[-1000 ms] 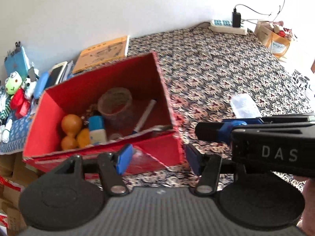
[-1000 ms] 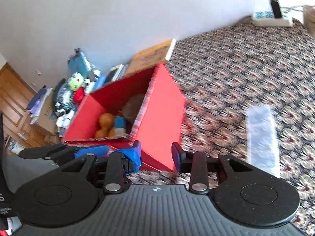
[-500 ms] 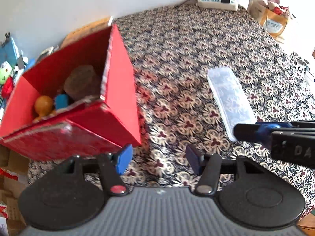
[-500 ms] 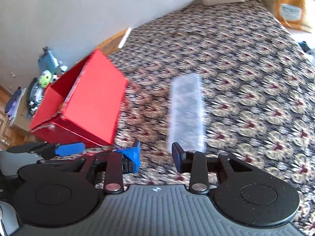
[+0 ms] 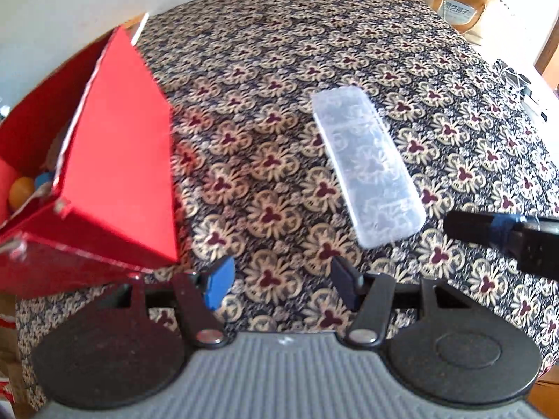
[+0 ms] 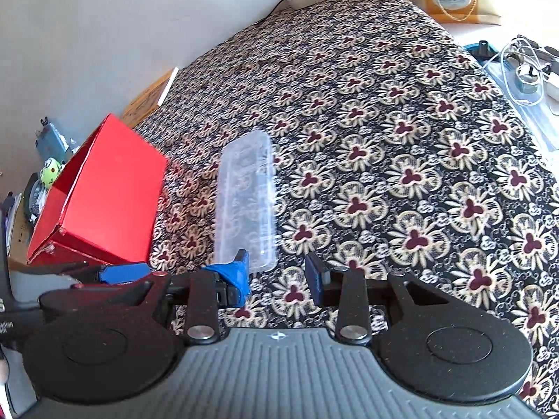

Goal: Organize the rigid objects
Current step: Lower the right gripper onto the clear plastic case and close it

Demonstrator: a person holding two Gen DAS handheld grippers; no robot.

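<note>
The clear plastic case lies flat on the patterned desk, just beside the red box that holds the other small objects. Being smooth, see-through and low (a hard edge to judge), it could skid away or slip out if pinched at its rounded end. The right claw hovers low at the case's near end, jaws apart and empty. The left claw waits near the box corner, also parted, holding nothing.
</note>
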